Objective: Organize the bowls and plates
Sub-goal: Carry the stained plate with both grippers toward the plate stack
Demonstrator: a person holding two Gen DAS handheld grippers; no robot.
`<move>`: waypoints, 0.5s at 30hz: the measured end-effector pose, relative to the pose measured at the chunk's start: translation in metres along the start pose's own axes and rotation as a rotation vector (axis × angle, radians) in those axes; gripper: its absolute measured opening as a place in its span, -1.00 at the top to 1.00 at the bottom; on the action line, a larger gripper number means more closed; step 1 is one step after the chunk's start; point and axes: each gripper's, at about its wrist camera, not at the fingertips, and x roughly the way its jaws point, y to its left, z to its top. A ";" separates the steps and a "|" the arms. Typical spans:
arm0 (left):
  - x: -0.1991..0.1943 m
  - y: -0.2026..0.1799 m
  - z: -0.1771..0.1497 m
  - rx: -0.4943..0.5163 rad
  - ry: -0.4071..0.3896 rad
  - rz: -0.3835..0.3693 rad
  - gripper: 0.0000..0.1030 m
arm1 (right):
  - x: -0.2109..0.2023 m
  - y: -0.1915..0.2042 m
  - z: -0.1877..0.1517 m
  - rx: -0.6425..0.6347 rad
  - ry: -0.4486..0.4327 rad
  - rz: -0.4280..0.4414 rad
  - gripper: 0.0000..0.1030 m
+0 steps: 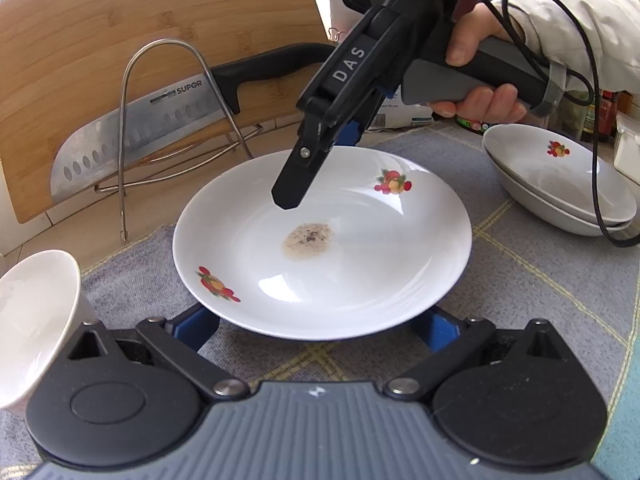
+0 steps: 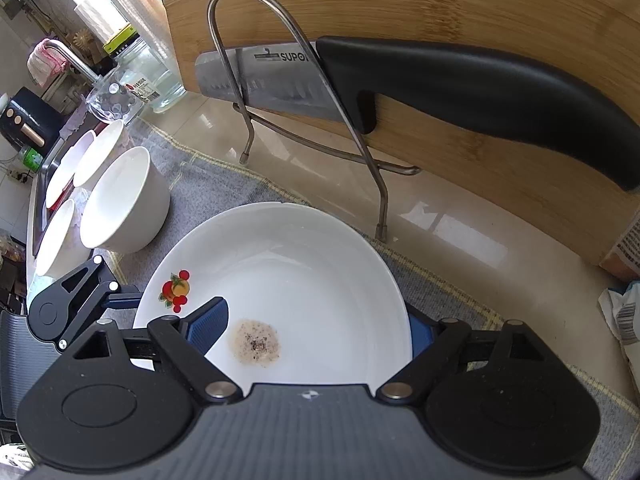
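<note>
Dirty fruit-print plate [image 1: 320, 240] sitting on grey mat on worktop; right hand-held gripper [image 2: 316, 328] spread, straddling far rim w/o pinching; left hand-held gripper [image 1: 316, 326] spread at near rim. Risk: glossy rim slipping from pads, or tipping onto knife rack [image 2: 304, 128] nearby
</note>
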 end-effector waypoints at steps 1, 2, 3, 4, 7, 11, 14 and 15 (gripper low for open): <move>-0.001 0.000 0.001 0.001 0.001 -0.003 -0.97 | -0.001 0.000 -0.001 0.004 0.000 0.000 -0.80; -0.002 0.000 0.001 0.001 0.004 -0.007 -0.97 | -0.001 0.001 -0.002 0.007 0.000 0.000 -0.80; -0.003 -0.001 0.001 0.002 0.005 -0.009 -0.97 | -0.001 0.001 -0.003 0.010 0.001 -0.001 -0.80; -0.004 -0.002 0.001 0.003 0.006 -0.012 -0.97 | -0.002 0.001 -0.004 0.014 0.001 -0.001 -0.80; -0.009 -0.005 0.002 0.005 0.005 -0.020 -0.97 | -0.005 0.003 -0.008 0.022 0.001 -0.003 -0.80; -0.018 -0.010 0.002 0.009 0.001 -0.031 -0.97 | -0.012 0.007 -0.015 0.038 -0.007 -0.008 -0.80; -0.025 -0.012 0.004 0.011 -0.005 -0.040 -0.97 | -0.019 0.011 -0.021 0.051 -0.022 -0.015 -0.80; -0.028 -0.014 0.004 0.015 -0.006 -0.042 -0.97 | -0.021 0.013 -0.023 0.054 -0.026 -0.016 -0.80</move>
